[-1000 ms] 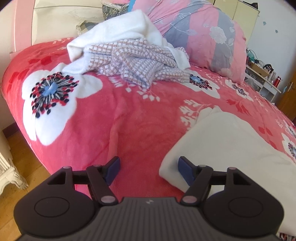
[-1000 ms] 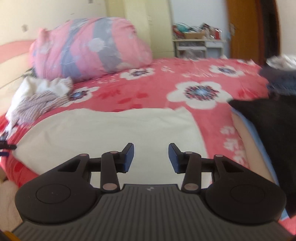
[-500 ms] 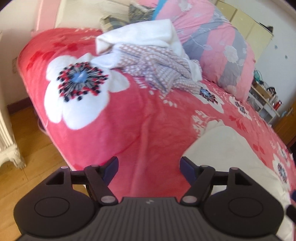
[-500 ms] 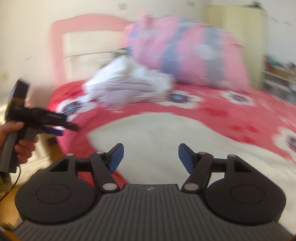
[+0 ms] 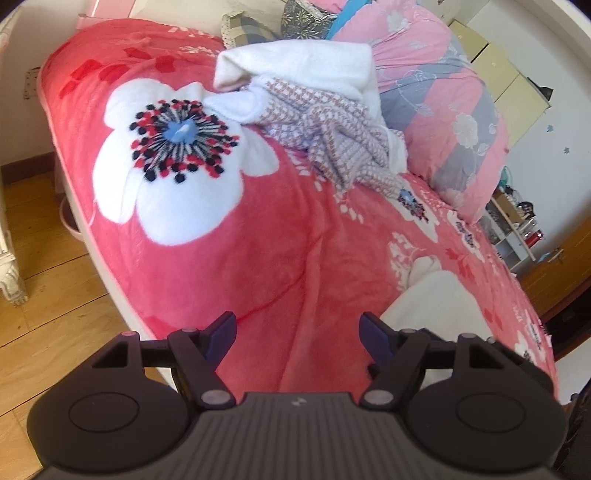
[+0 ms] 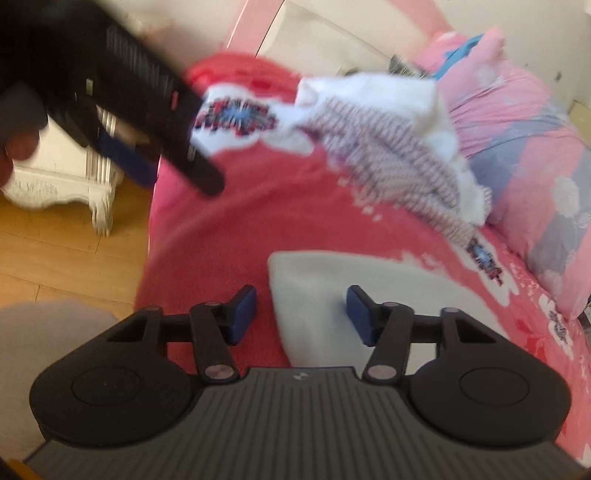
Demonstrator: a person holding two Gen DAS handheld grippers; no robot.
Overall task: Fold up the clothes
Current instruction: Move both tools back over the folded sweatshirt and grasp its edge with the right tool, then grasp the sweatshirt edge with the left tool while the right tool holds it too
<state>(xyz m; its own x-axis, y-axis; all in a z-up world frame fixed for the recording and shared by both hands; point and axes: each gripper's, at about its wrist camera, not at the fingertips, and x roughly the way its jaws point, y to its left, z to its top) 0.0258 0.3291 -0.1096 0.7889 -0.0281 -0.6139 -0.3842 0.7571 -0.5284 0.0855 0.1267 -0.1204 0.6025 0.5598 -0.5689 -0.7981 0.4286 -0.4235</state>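
Note:
A cream folded garment (image 5: 439,310) lies flat on the red floral bedspread (image 5: 229,266); it also shows in the right wrist view (image 6: 332,291). A crumpled pile of a white garment (image 5: 314,66) and a pink-and-white checked garment (image 5: 332,133) lies near the head of the bed, also in the right wrist view (image 6: 388,155). My left gripper (image 5: 297,332) is open and empty above the bedspread, left of the cream garment. My right gripper (image 6: 301,310) is open and empty over the cream garment's near left corner. The left gripper shows blurred in the right wrist view (image 6: 147,122).
A large pink and grey quilt bundle (image 5: 443,103) sits behind the pile. Pillows (image 5: 258,22) lie against the headboard. White furniture (image 6: 62,181) stands on the wooden floor (image 5: 37,295) left of the bed. A shelf with small items (image 5: 517,229) stands at the far right.
Both grippers have swung left toward the head of the bed and the clothes pile. The left gripper now appears large and close in the right wrist view. Both stay open.

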